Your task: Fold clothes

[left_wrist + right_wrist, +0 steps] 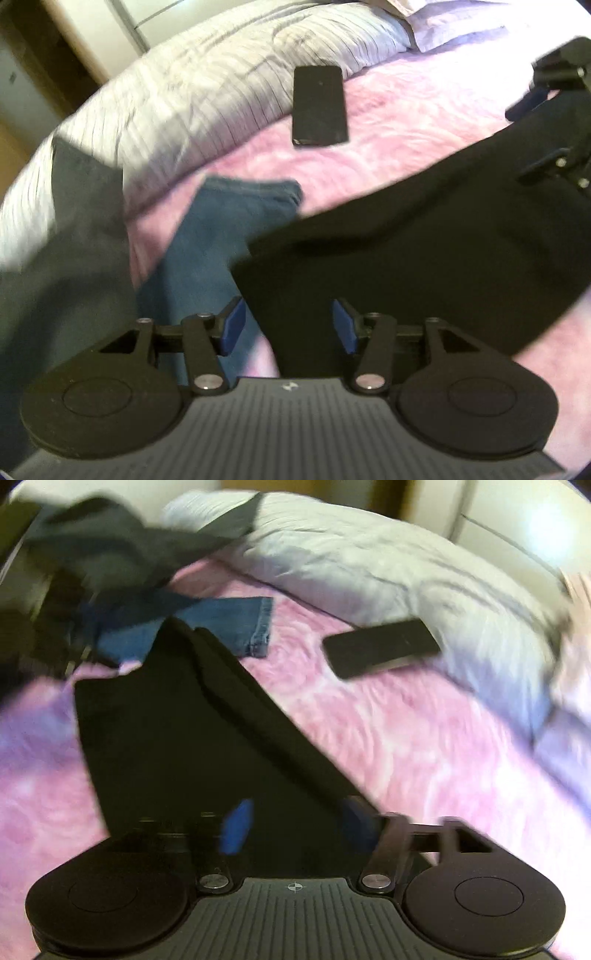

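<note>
Both claws hang above a black garment (424, 236) spread on the pink bed cover (388, 147). The left gripper (289, 326) stands partly open, nothing between its pads. The right gripper (295, 827) stands wider, also empty. Beyond the garment lie blue jeans (229, 627) and a phone (319, 105).

You are holding two matching black grippers: the left gripper (289, 325) and right gripper (295, 825) are showing blue pads, silver pivot screws, round discs and ribbed grey bodies.
</note>
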